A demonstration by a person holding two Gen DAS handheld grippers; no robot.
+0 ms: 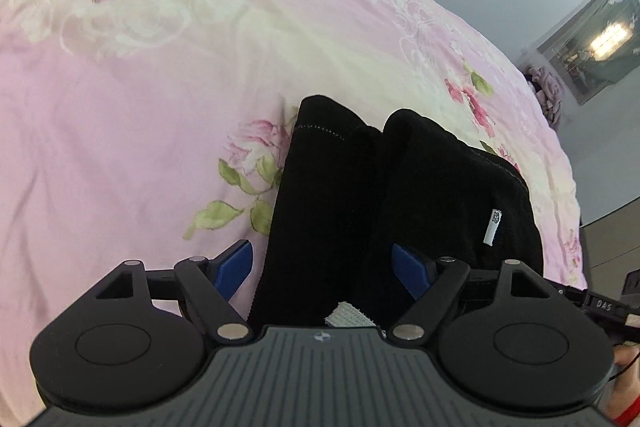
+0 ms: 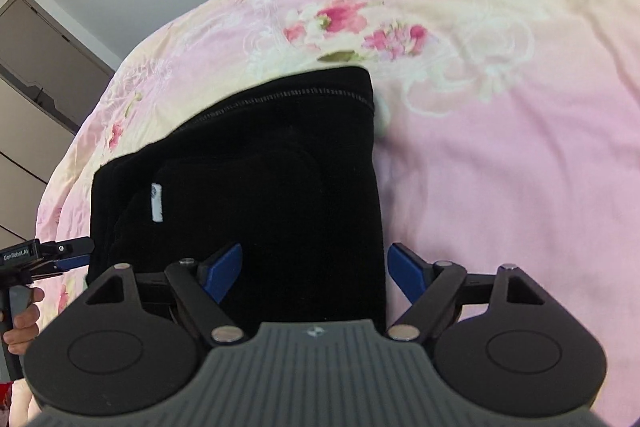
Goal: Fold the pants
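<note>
Black pants (image 1: pixel 360 195) lie folded into a compact bundle on a pink floral bedsheet (image 1: pixel 120 131). A small white label (image 1: pixel 494 227) shows on their right side. My left gripper (image 1: pixel 322 267) hovers over their near left part, open wide; one blue pad (image 1: pixel 236 267) is over the sheet and the other is over the fabric. In the right wrist view the pants (image 2: pixel 260 167) have a stitched hem at the far edge. My right gripper (image 2: pixel 316 271) is open above their near right edge, gripping nothing. The left gripper (image 2: pixel 60 251) and a hand show at the left edge.
The bedsheet (image 2: pixel 500 167) spreads wide to the right of the pants. A grey wall and a wardrobe (image 2: pixel 40 67) stand beyond the bed's far left edge. A framed glass panel (image 1: pixel 592 39) hangs on the wall above a floral pillow (image 1: pixel 546 83).
</note>
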